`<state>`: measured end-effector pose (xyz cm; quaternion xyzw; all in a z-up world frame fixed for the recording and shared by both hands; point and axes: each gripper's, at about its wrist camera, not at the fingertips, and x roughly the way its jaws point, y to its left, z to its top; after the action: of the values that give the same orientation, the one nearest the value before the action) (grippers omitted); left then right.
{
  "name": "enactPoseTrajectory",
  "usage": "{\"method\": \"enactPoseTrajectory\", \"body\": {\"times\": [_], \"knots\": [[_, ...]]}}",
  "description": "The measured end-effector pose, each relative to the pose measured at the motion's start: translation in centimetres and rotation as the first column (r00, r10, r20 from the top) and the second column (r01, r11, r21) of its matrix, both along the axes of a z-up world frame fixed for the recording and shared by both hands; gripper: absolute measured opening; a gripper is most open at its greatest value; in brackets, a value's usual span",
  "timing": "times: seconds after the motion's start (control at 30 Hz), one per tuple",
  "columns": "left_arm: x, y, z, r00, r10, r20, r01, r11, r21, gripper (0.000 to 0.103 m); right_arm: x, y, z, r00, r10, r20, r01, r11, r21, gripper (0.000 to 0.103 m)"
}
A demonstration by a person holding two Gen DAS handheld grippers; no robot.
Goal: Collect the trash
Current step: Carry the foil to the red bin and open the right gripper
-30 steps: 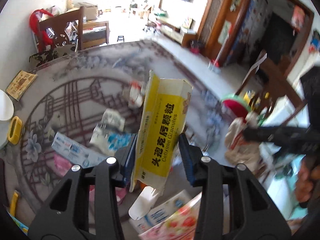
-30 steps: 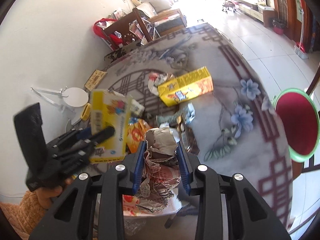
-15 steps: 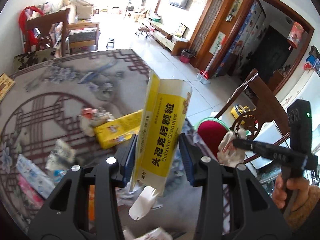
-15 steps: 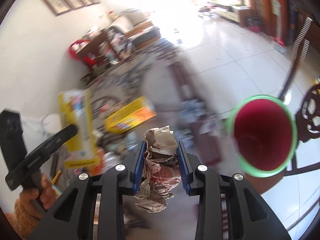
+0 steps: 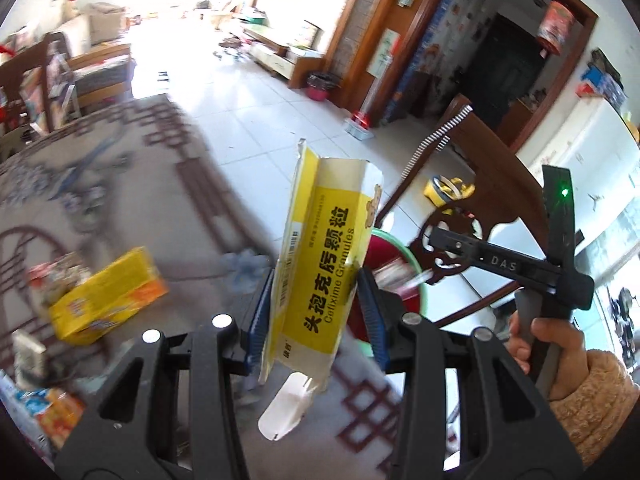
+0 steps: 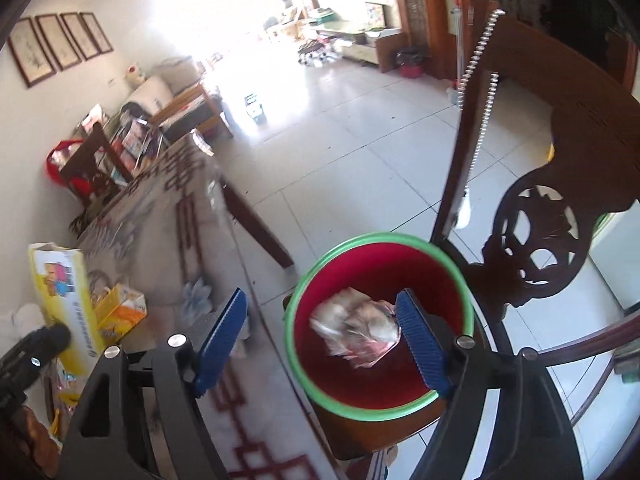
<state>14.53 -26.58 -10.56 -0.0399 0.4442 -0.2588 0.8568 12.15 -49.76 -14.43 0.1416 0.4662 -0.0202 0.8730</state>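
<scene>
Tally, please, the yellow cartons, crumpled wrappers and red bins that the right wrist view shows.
Yellow cartons: 2, the upright carton and the flat carton
Crumpled wrapper: 1
Red bin: 1
Total: 4

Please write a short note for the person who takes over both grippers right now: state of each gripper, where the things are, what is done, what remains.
Left gripper: shut on the yellow medicine box, held upright above the table.
Right gripper: jaws opening over the red bin; nothing between them.
Done: the crumpled wrapper is released and seen inside the bin's mouth.
Left: drop the medicine box in the bin, then collect the yellow carton and the other packets on the table.
</scene>
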Motion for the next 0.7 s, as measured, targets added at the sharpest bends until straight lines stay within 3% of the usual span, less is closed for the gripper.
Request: {"method": "enactPoseTrajectory", "body": {"times": [0.4, 0.43, 0.53, 0.7], "knots": [[2.6, -10.9, -4.4, 0.987, -0.15, -0.054, 0.151, 0.988, 0.027, 0.044, -3.3, -4.7, 0.3, 0.996, -0.093, -0.003, 0.093, 0.996, -0.001, 0.077], [2.8, -11.5, -4.6, 0.987, -0.153, -0.053, 0.155, 0.987, 0.03, 0.048, -3.5, -5.0, 0.3, 0.995, -0.102, -0.004, 0.102, 0.995, 0.004, 0.077], [3.1, -12.4, -4.7, 0.988, -0.15, -0.041, 0.151, 0.988, 0.027, 0.073, -4.1, -5.8, 0.3, 0.993, -0.121, -0.004, 0.121, 0.993, 0.013, 0.077], [2.2, -11.8, -3.5, 0.988, -0.154, -0.007, 0.154, 0.987, 0.038, 0.078, -5.0, -5.7, 0.4, 0.992, -0.128, -0.005, 0.128, 0.992, 0.025, 0.077]]}}
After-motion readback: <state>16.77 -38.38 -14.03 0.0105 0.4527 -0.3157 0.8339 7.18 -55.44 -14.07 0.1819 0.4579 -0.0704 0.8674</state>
